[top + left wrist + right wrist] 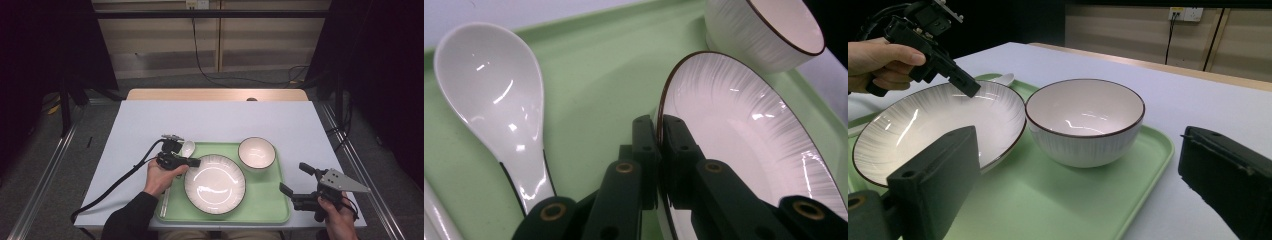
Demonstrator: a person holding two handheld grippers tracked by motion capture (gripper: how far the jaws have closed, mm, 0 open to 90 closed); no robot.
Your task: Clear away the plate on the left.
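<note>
Low, left hand-held gripper (659, 127) pinching plate (744, 135) rim.

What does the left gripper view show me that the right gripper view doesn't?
Left gripper view: the left gripper shut on the plate's rim, seen close up, and the whole bowl of the spoon beside it on the tray. Right gripper view: the right gripper, jaws wide apart with nothing between them, the hand carrying the left gripper, and the inside of the bowl. Both: plate, bowl, spoon and green tray.
</note>
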